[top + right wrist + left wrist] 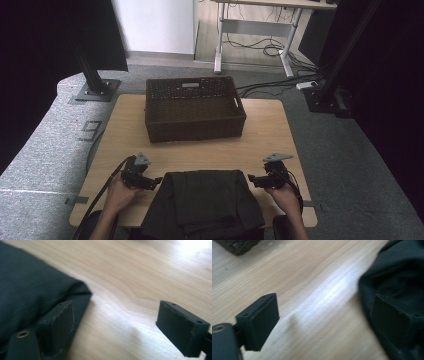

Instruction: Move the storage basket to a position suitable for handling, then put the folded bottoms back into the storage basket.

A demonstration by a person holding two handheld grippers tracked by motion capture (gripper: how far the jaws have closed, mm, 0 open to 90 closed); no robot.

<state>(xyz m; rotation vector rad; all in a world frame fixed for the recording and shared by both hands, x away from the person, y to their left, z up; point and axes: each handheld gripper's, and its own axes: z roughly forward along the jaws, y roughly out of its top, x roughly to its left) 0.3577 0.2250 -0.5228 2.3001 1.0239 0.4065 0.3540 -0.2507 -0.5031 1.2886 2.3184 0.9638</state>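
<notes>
- The table (125, 125) is light wood with rounded corners, and it carries everything else.
- A dark woven basket (194, 109) stands at the middle of the table's far edge, its long side facing the person.
- A folded dark garment (202, 202) lies at the middle of the near edge, and its lower part hangs over that edge. Its left and right borders lie just beside the two tools.
- The left hand-held gripper (156, 182) is near the left part of the near edge, at the garment's left border. Its jaws are spread with nothing pinched; in the left gripper view bare wood lies between them, and one jaw is seen against the cloth (402, 277).
- The right hand-held gripper (251, 179) is at the garment's right border, near the right part of the near edge. Its jaws are also spread and hold nothing; in the right gripper view one jaw is seen against the folded corner (37, 290), the other over bare wood.
</notes>
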